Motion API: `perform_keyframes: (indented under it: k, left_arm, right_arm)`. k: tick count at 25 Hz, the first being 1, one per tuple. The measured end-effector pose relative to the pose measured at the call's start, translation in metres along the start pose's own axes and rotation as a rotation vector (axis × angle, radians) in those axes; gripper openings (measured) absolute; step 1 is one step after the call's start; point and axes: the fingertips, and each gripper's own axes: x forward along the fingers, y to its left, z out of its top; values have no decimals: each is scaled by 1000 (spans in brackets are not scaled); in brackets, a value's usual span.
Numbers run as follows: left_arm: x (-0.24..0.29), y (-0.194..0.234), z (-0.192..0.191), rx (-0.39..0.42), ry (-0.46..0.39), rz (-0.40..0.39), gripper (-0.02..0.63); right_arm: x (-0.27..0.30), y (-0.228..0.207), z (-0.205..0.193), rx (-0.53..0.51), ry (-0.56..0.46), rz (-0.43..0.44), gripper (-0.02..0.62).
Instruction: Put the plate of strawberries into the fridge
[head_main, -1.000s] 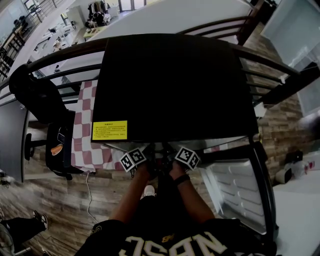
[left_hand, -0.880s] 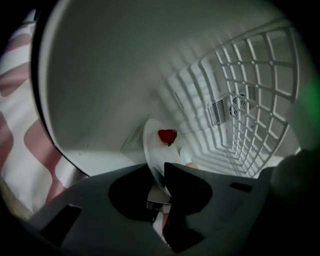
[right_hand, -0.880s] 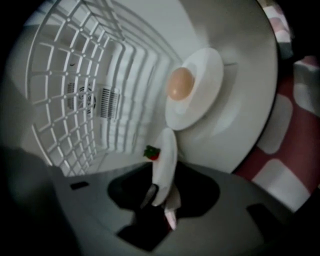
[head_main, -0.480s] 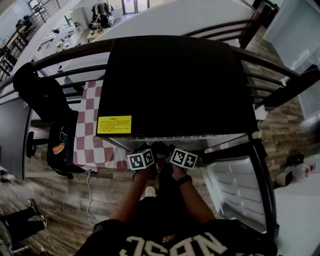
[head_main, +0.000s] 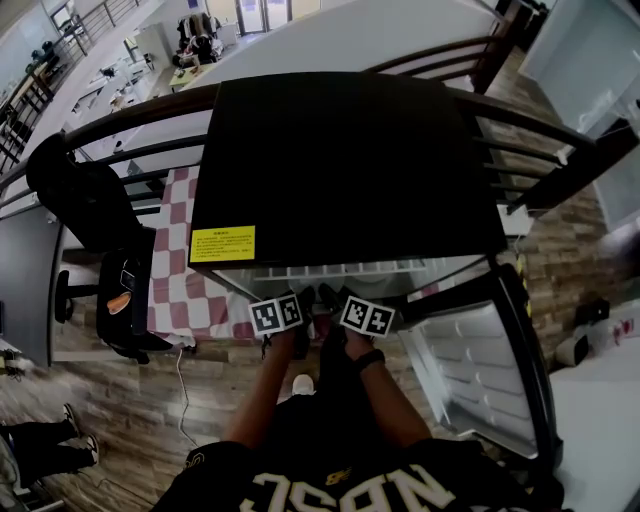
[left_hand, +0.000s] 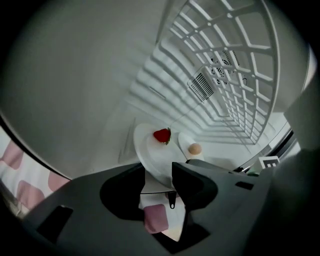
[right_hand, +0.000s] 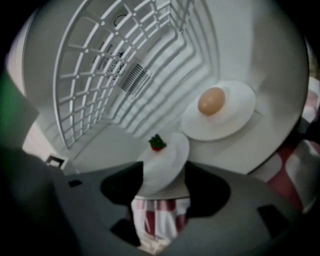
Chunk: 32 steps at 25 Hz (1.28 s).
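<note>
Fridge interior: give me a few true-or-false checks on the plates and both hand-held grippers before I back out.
1. The round white plate carrying one red strawberry lies inside the fridge. True.
2. The second white plate holds two eggs. False: it holds one brown egg.
3. The two plates are stacked. False: they lie side by side.
4. The left hand-held gripper and right hand-held gripper clamp the strawberry plate. False: their jaws have just been opening and stand apart, with the plate's rim between them.
5. The fridge door is open. True.
</note>
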Motion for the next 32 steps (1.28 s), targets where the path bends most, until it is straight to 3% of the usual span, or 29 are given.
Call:
perform_keyframes:
  k: [4,9,17,22,27,32]
  left_arm:
    - [-4,3,-9,92,26,30,192]
    - [-8,10,-21,325,102,138,219]
    - [-20,17,-22,404,54,178,219]
    - [-43,2,-11,524,-59,155,219]
    - [-79,-26,5,620,-244,125,216]
    - [-118,-56,15,644,-367,66,166]
  right_arm:
    - [-2,-4,9,-62,-6,-13,262]
    - [-4,-11,9,-188,8,-79,268]
    - [-18,-17,11,-376,17,-166,268]
    - [-40,0,25,-509,-68,-184,268]
    - [-70,34,34,-658,-160,-180,256]
    - [-108,81,36,-766,-275,-164,116]
